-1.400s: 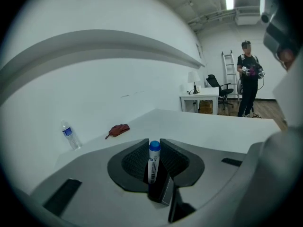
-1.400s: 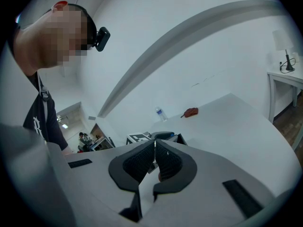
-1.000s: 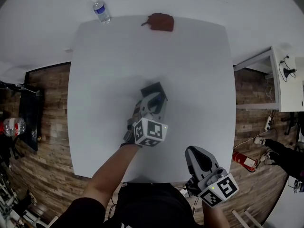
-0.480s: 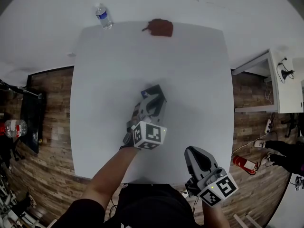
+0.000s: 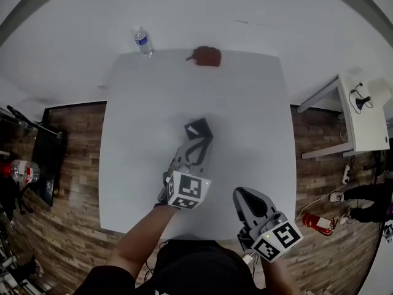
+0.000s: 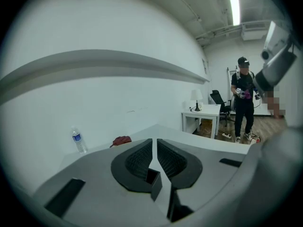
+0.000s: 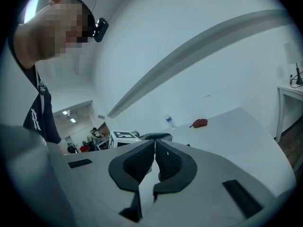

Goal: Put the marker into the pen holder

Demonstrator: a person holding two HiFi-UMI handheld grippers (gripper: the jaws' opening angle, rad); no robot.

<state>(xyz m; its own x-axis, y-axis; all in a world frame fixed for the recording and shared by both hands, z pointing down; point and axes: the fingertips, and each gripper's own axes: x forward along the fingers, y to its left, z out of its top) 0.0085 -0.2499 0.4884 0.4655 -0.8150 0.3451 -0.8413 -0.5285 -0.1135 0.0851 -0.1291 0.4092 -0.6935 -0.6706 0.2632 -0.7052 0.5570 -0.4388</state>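
**Both grippers closed up, pen holder right at my left jaw tips**

Head view first: my left gripper (image 5: 194, 147) was out over the middle of the white table (image 5: 135, 115), tips pointing away from me. The dark pen holder (image 5: 198, 128) sat right at those tips, overlapping them from up there. My right gripper (image 5: 242, 196) hung back over the near edge of the table, well apart from the holder. At the far edge stood a water bottle (image 5: 143, 42), with a small red bundle (image 5: 207, 56) near it. Wood floor (image 5: 67, 165) ran down both sides.

Left gripper view: the left gripper (image 6: 155, 143) had its jaws all but together, just a thin sliver of table showing between the pads and nothing pinched there. Lower down, where the gap widens, I could see the pen holder (image 6: 152, 178) with its open top. The water bottle (image 6: 78, 140) and red bundle (image 6: 122, 140) were further back, and a person (image 6: 244, 98) stood by a desk (image 6: 201, 112) across the room.

Right gripper view: the right gripper (image 7: 155, 145) had its jaws closed tip to tip, holding nothing. Past them were the left gripper's tag cube (image 7: 122, 137), the water bottle (image 7: 169, 121) and the red bundle (image 7: 200, 123).

Couldn't make out the marker in any view.
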